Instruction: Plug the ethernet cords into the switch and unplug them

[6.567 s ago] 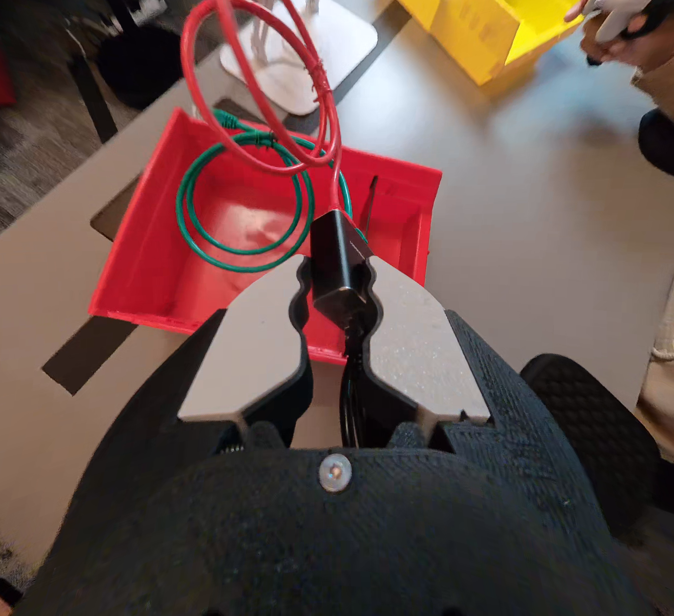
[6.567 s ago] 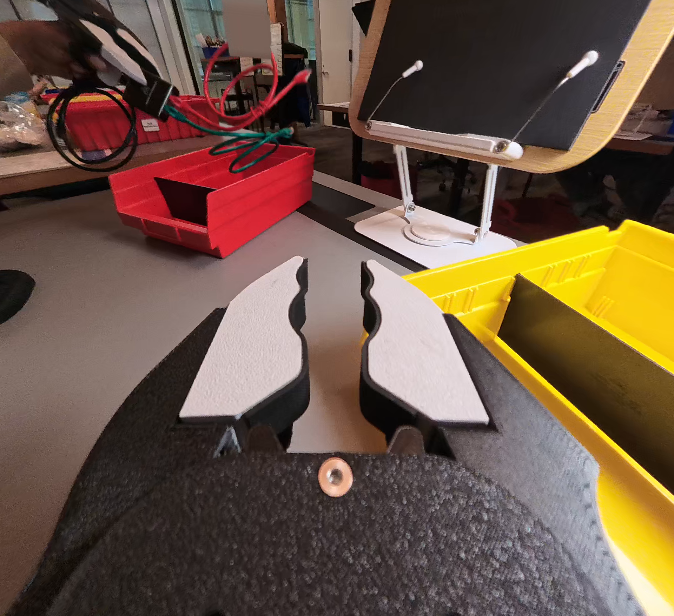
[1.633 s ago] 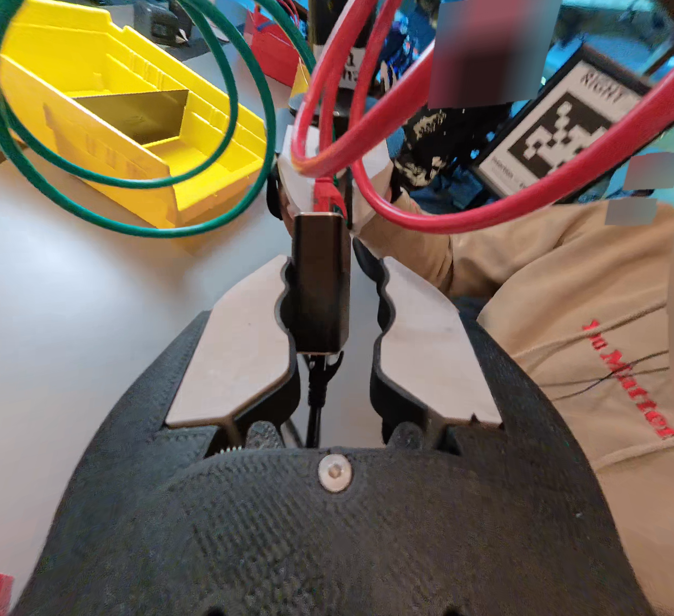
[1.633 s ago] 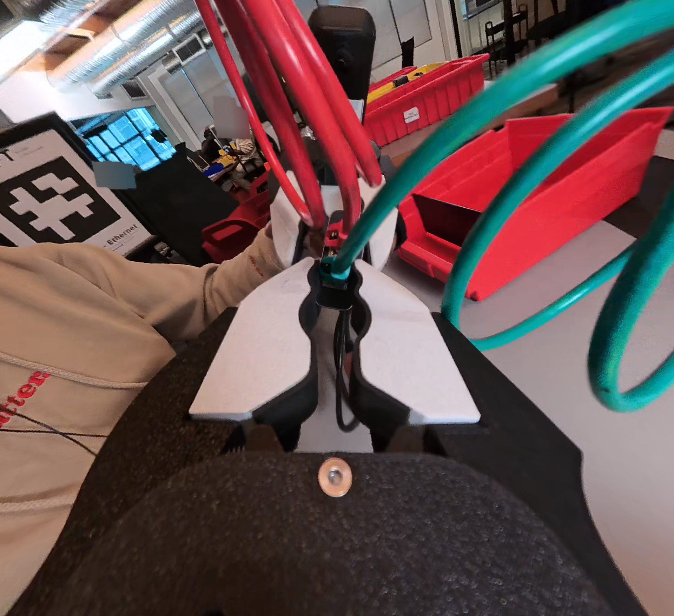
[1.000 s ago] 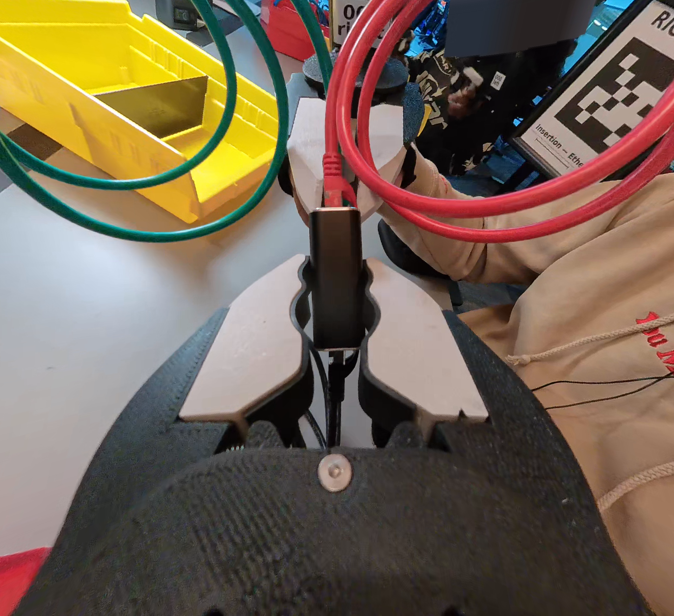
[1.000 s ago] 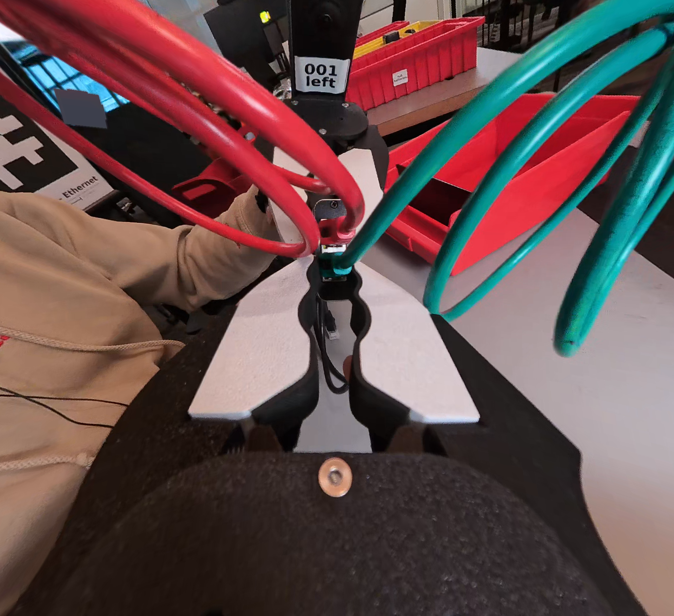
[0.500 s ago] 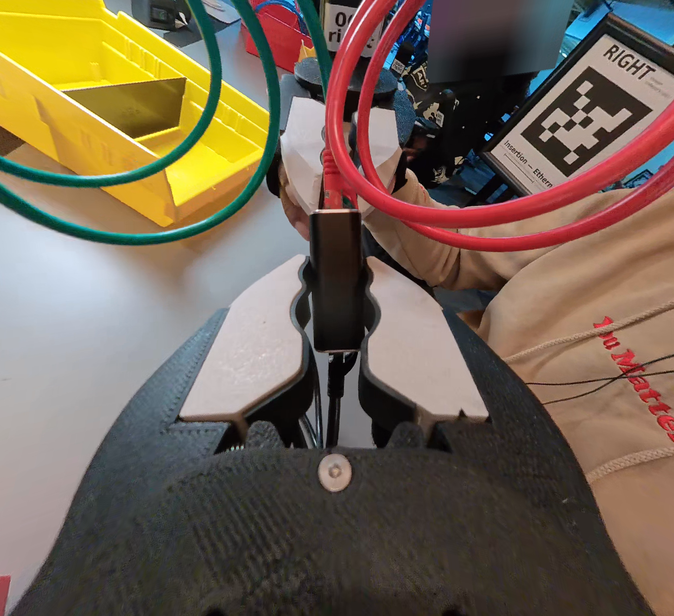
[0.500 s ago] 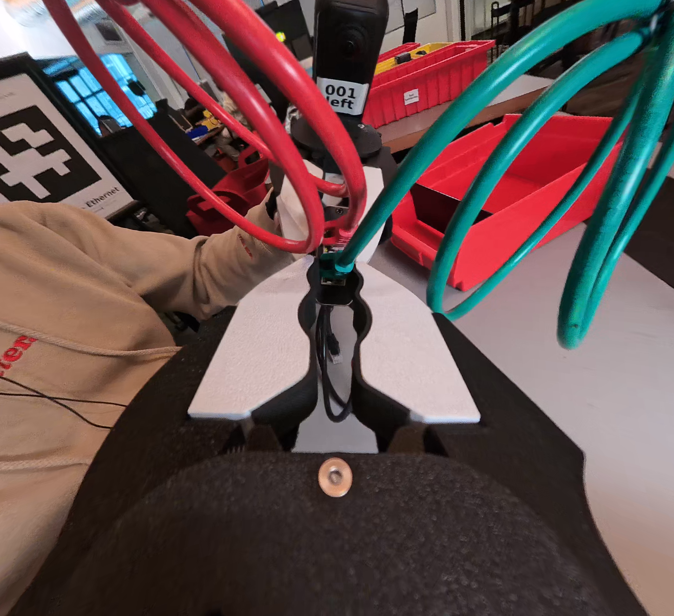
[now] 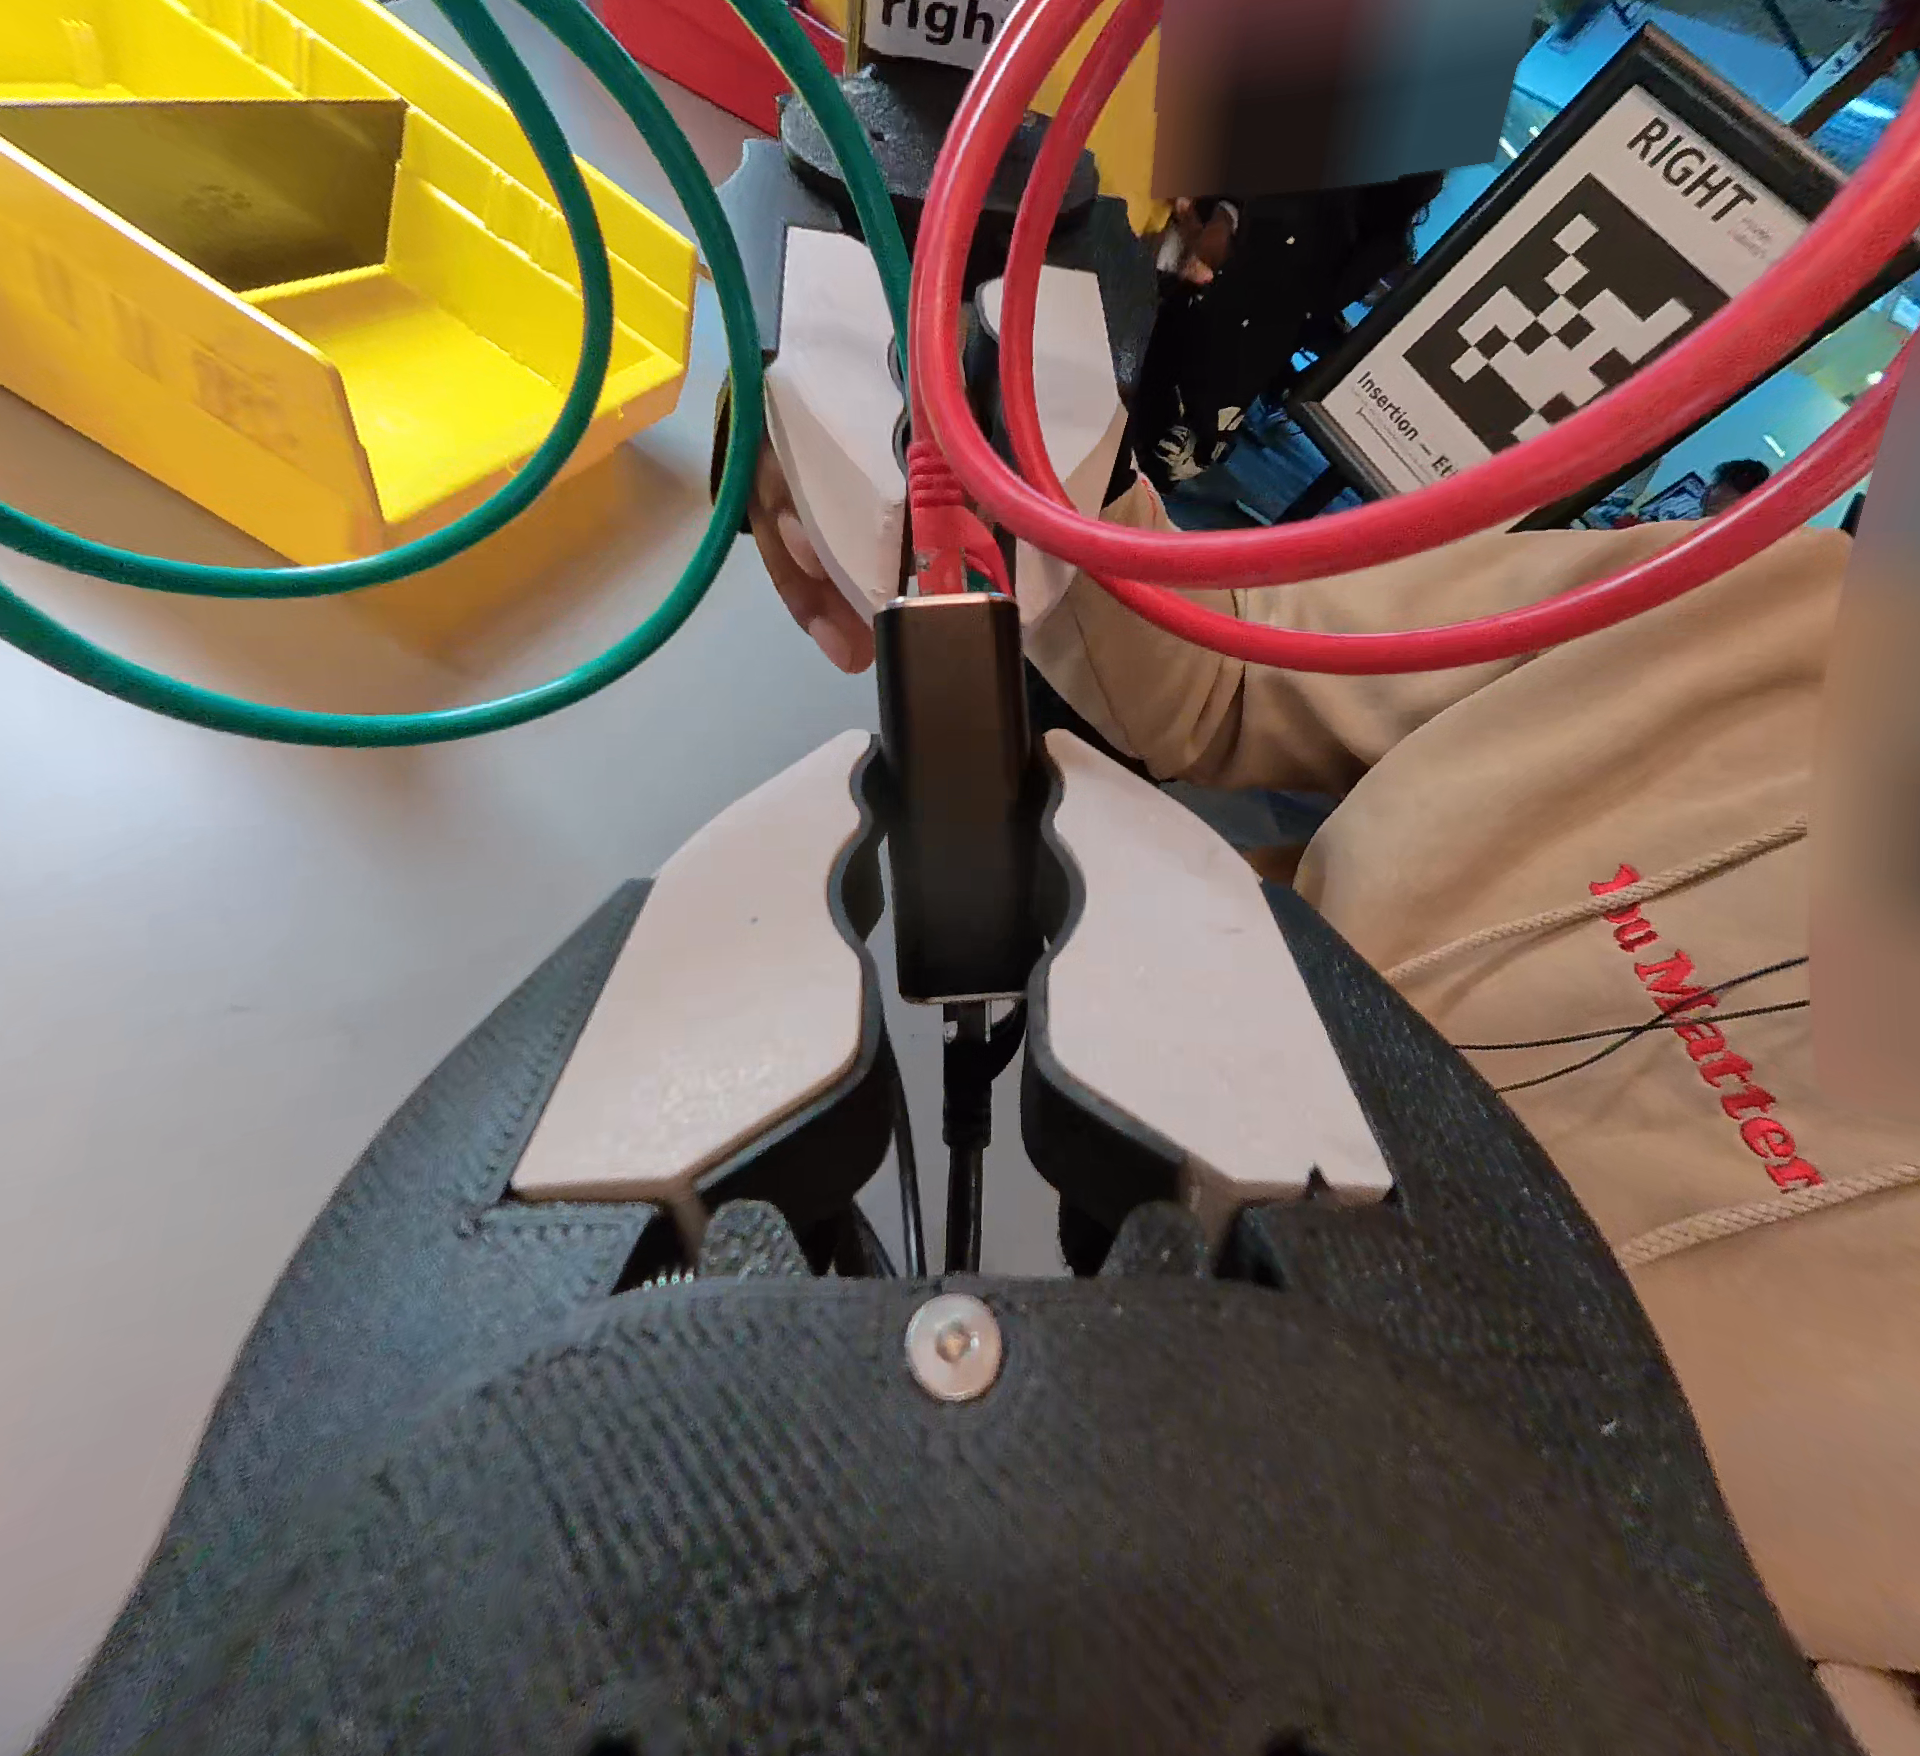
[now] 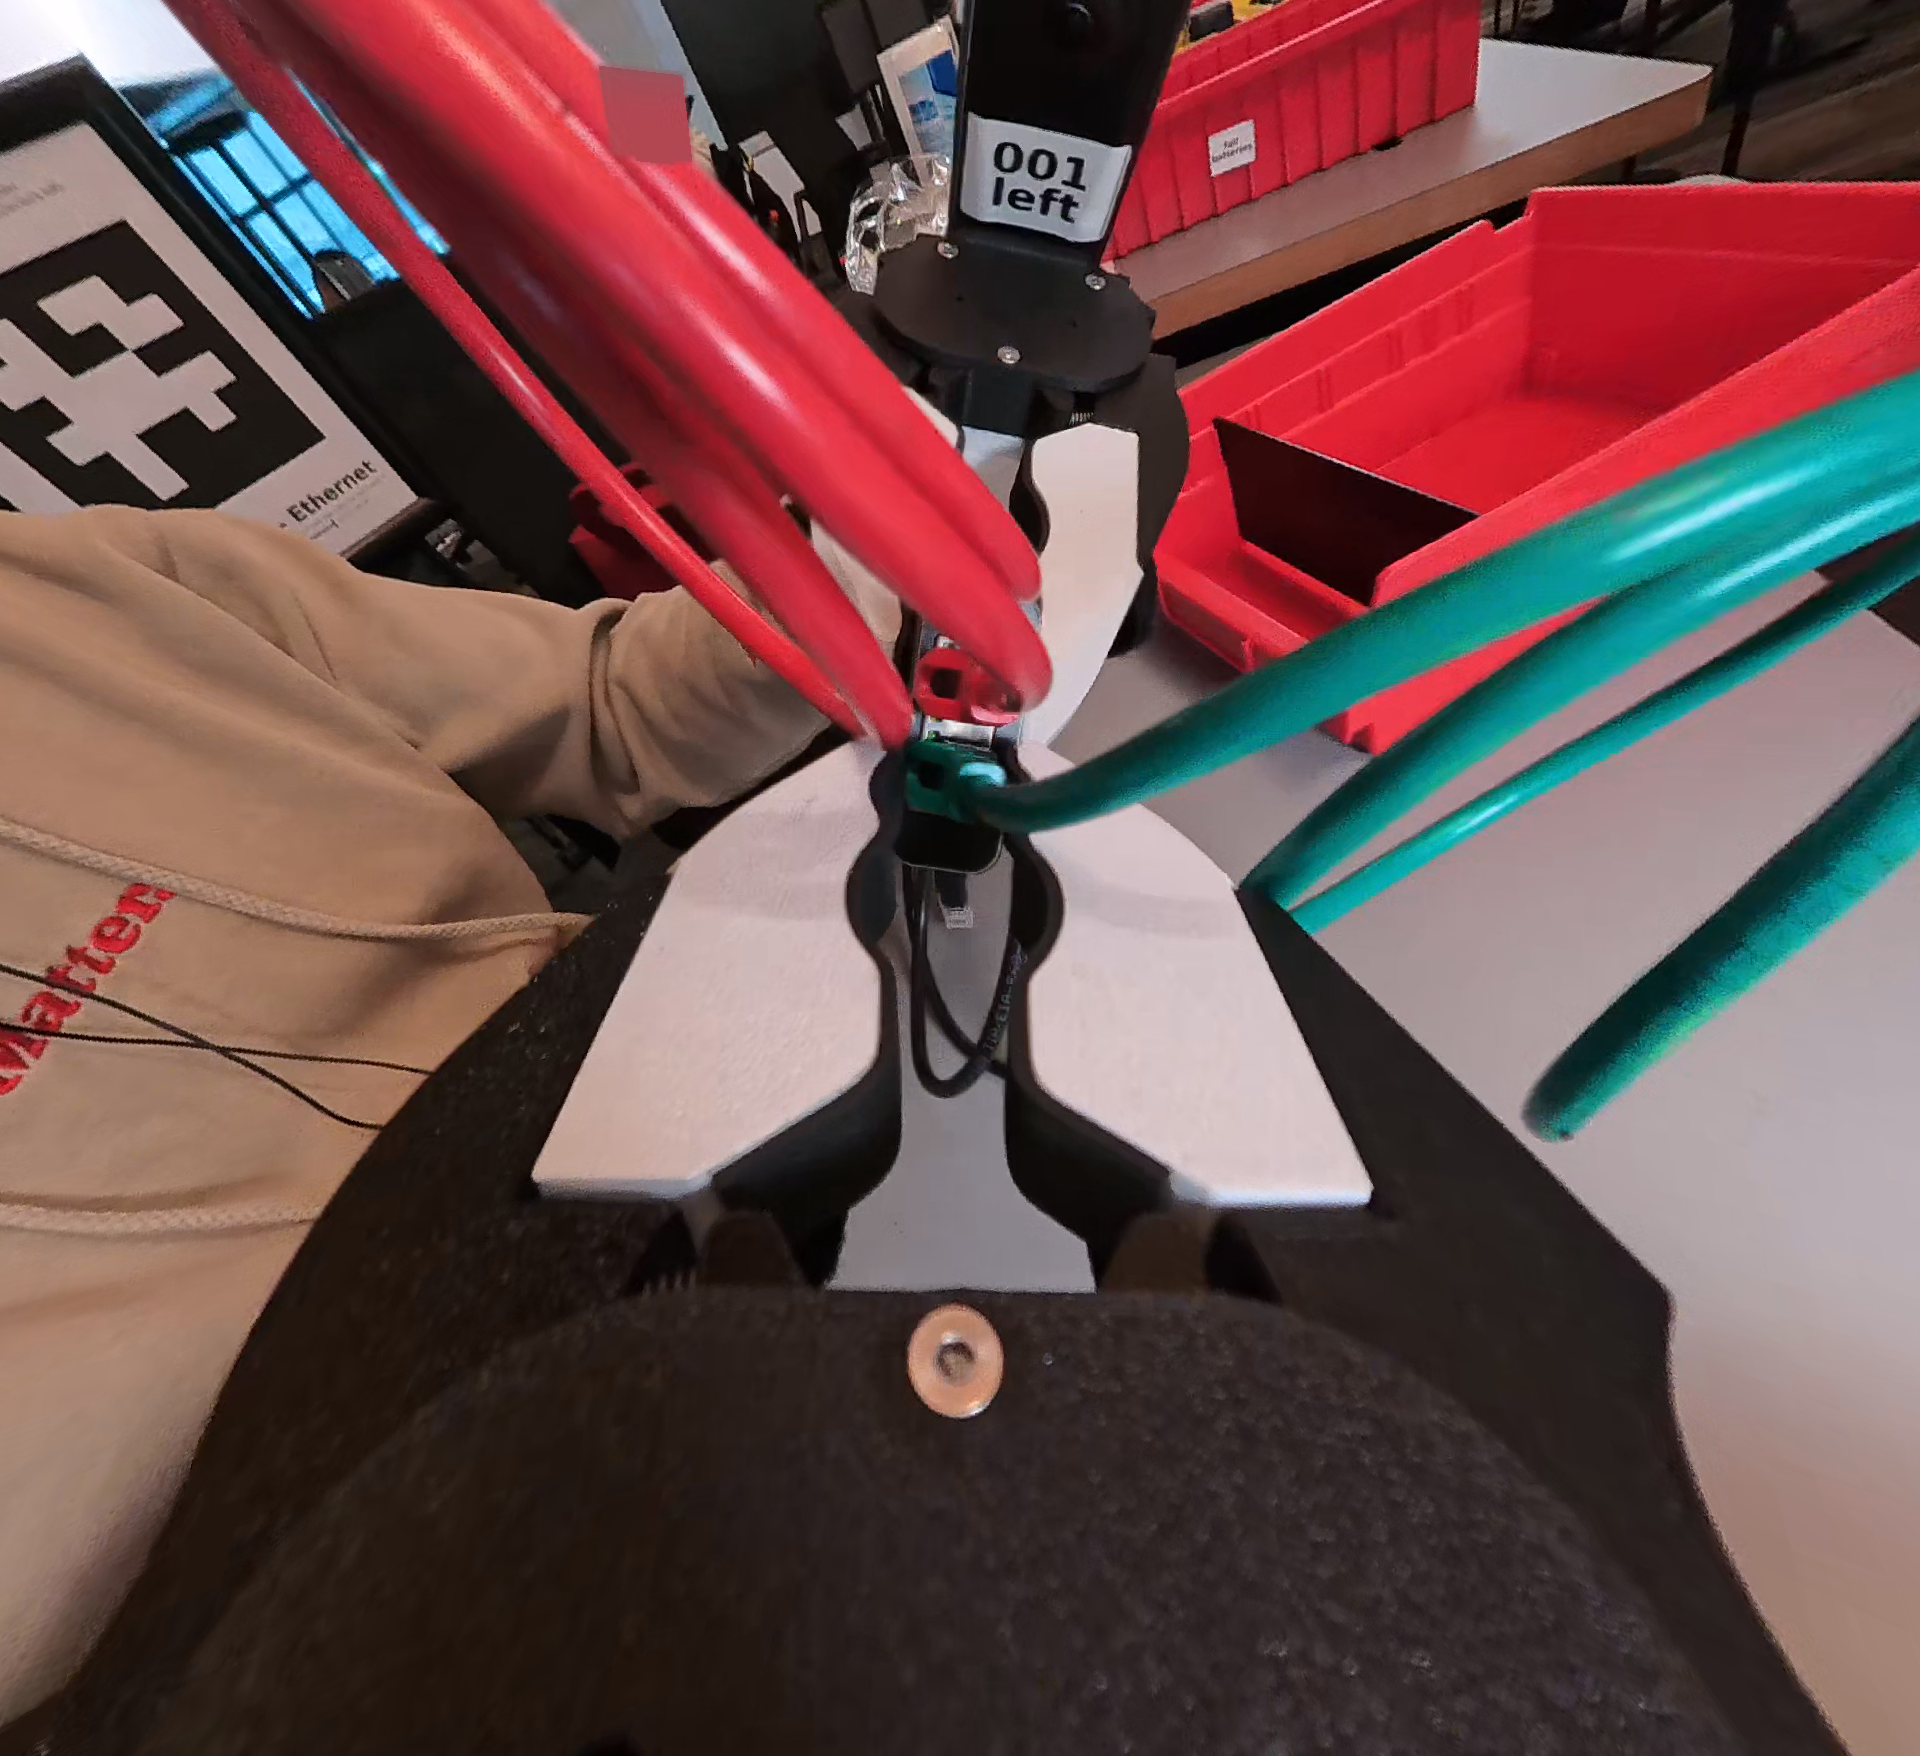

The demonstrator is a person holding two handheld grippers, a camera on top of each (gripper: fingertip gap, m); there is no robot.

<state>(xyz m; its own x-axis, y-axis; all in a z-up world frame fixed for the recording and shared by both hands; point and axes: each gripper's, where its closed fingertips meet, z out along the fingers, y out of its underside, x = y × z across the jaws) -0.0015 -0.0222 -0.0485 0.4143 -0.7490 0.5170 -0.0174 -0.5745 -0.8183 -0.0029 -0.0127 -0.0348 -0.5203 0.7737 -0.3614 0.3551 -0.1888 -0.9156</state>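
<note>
The coiled red ethernet cord (image 10: 582,252) runs out past the top and left edges of the right wrist view, smeared by blur, so its far end cannot be seen. The looped green ethernet cord (image 10: 1558,615) leaves that view at the right edge, also blurred. In the left wrist view its green plug is hidden behind the small black box-shaped switch (image 9: 954,802), whose port face points away from the camera. The thin black lead (image 9: 964,1187) under the switch drops out of sight behind the left hand-held gripper (image 9: 954,771). The yellow plastic bin (image 9: 260,272) is cut by the left edge. The framed black-and-white marker sign (image 9: 1558,304) is partly covered by red cord.
</note>
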